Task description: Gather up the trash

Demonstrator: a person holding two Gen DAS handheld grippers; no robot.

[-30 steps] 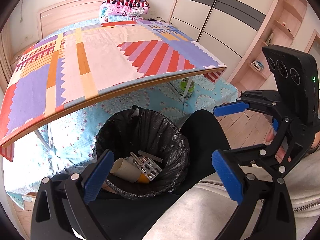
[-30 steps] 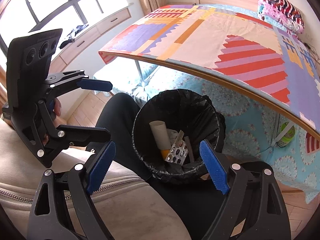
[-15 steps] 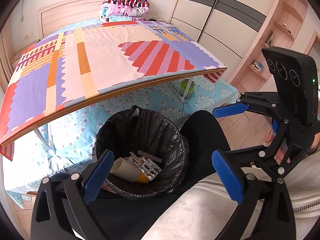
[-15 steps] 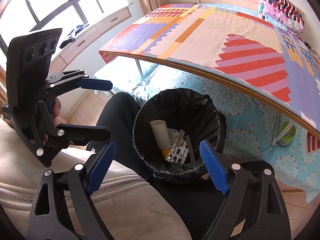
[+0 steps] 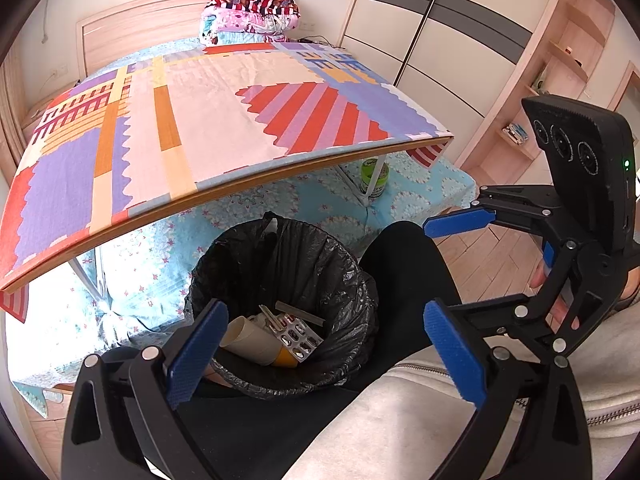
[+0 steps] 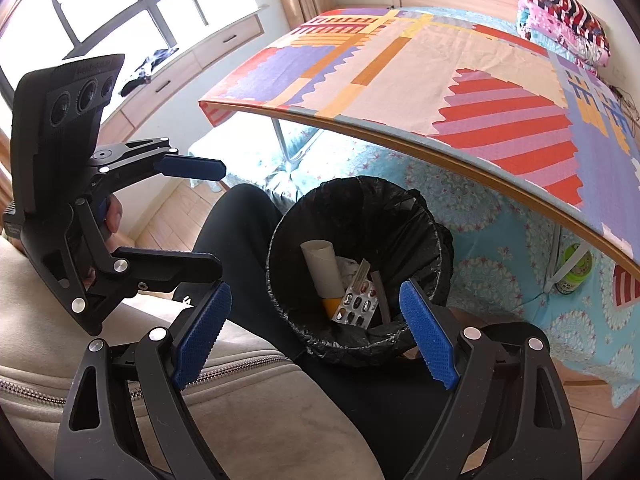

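A bin lined with a black bag (image 5: 360, 280) (image 6: 280, 240) stands on the floor between the person's knees. In it lie a cardboard tube (image 5: 248, 340) (image 6: 320, 268), a blister pack (image 5: 298, 338) (image 6: 356, 306), an orange piece and some crumpled paper. My left gripper (image 5: 326, 354) (image 6: 208, 218) hangs open above the bin's near rim, nothing between its blue pads. My right gripper (image 6: 316, 334) (image 5: 456, 264) is open too and empty, held beside the left one, just above the bin.
A low folding table with a colourful patterned cloth (image 5: 200, 120) (image 6: 440, 80) stands on the bed behind the bin. A green jar (image 5: 374, 176) (image 6: 576, 270) sits by a table leg. The person's black trousers (image 5: 404, 264) and grey jacket (image 6: 240, 420) fill the foreground.
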